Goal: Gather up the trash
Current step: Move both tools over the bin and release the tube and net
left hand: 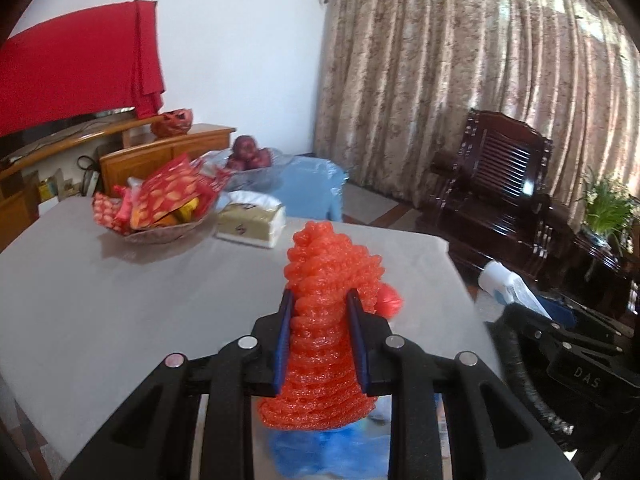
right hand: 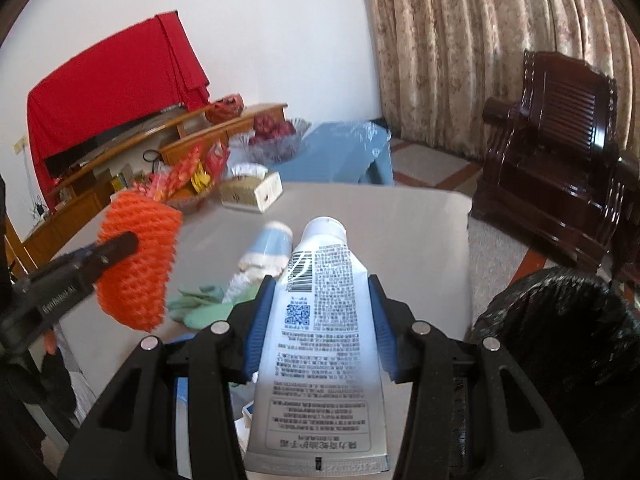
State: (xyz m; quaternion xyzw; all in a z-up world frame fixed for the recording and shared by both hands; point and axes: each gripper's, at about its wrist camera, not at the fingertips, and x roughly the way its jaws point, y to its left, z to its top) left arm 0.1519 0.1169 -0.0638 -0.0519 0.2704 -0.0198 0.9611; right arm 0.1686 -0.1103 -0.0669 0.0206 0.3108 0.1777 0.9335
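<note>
At the far left of the table (left hand: pixel 120 300), a shallow basket (left hand: pixel 160 234) is holding red and yellow snack packets, and just to its right a tissue pack (left hand: pixel 252 224) is lying on the grey cloth. Nearer the middle, the left gripper (left hand: pixel 320 304) is squeezing an orange foam fruit net (left hand: pixel 324 320) between its blue-padded fingers, holding it up above the tabletop with the net's top poking out past the fingertips. Below it on the cloth, pale green scraps (right hand: pixel 196 304) and a blue-and-white wrapper (right hand: pixel 268 252) are lying loose. Further right, the right gripper (right hand: pixel 320 296) is clamping a white tube (right hand: pixel 320 340) with printed text and a barcode, cap pointing away, above the table's near edge. At the far right, a black trash bag (right hand: pixel 560 340) is sitting beside the table, its mouth open.
</note>
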